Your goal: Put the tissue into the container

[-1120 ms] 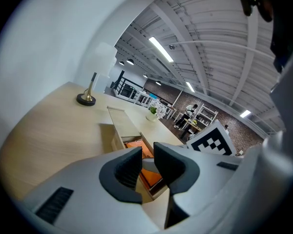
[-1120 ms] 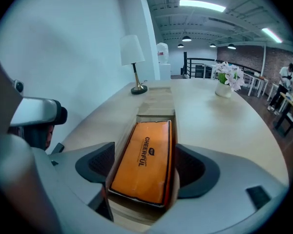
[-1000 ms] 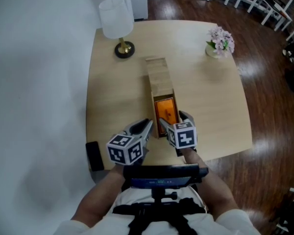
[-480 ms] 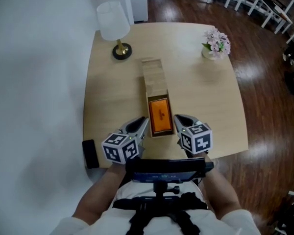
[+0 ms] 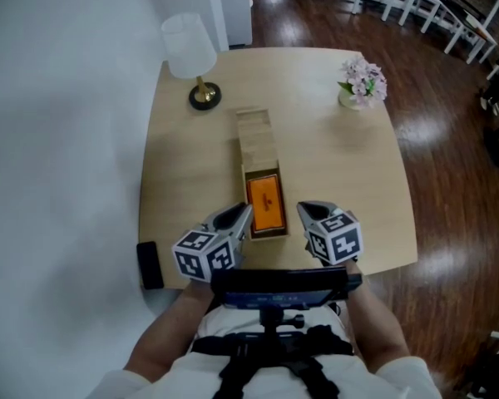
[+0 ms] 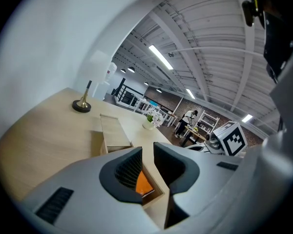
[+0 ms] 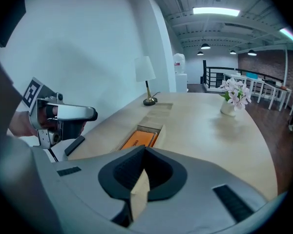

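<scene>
A long wooden container (image 5: 249, 204) lies in the middle of the table, its lid (image 5: 255, 140) slid toward the far end. An orange tissue pack (image 5: 266, 204) lies inside the open near half, also visible as the orange pack (image 7: 139, 140) in the right gripper view. My left gripper (image 5: 239, 217) hovers at the box's near left corner, jaws a narrow gap apart with nothing between them. My right gripper (image 5: 310, 214) sits right of the box, clear of it. Its jaws have just been closing and now meet, holding nothing (image 7: 145, 152).
A white table lamp (image 5: 191, 52) stands at the far left corner and a small vase of flowers (image 5: 360, 86) at the far right. A black flat object (image 5: 150, 264) lies off the table's near left edge. White chairs stand on the wood floor beyond.
My right gripper has drawn back from over the box's open end to its right side and shut its jaws. The orange pack stays in the box. The left gripper barely shifted.
</scene>
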Demonstrator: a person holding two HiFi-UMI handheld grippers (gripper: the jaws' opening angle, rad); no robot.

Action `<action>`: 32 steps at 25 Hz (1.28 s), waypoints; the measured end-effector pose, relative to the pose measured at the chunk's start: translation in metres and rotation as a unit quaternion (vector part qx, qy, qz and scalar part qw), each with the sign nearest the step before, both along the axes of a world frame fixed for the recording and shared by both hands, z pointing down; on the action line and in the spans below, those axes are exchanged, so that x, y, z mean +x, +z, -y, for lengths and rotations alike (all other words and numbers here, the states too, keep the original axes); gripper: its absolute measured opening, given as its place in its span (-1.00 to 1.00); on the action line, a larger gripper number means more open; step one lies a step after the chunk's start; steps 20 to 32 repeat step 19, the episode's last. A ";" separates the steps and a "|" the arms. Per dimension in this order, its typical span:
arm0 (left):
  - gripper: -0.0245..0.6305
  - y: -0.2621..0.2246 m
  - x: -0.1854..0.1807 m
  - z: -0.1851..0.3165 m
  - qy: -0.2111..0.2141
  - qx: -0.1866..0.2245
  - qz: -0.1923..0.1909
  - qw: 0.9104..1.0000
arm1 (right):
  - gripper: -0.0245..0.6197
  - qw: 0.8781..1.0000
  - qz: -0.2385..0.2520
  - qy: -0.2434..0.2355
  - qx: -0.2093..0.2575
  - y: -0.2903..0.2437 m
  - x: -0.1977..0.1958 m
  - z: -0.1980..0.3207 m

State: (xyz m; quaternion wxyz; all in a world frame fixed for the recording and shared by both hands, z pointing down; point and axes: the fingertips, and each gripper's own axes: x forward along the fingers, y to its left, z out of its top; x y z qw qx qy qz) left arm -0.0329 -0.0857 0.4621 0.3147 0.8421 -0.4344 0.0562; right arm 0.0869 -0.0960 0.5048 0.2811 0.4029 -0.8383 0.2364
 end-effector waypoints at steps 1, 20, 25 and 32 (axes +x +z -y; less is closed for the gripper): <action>-0.70 0.000 0.001 0.000 -0.001 0.000 0.000 1.000 | -0.92 1.000 -0.003 -0.002 -0.001 0.001 0.001 0.000; -0.70 0.004 0.012 0.001 -0.004 -0.005 0.007 1.000 | -0.92 1.000 -0.020 -0.007 -0.012 0.010 0.016 0.005; -0.70 0.004 0.012 0.001 -0.004 -0.005 0.007 1.000 | -0.92 1.000 -0.020 -0.007 -0.012 0.010 0.016 0.005; -0.70 0.004 0.012 0.001 -0.004 -0.005 0.007 1.000 | -0.92 1.000 -0.020 -0.007 -0.012 0.010 0.016 0.005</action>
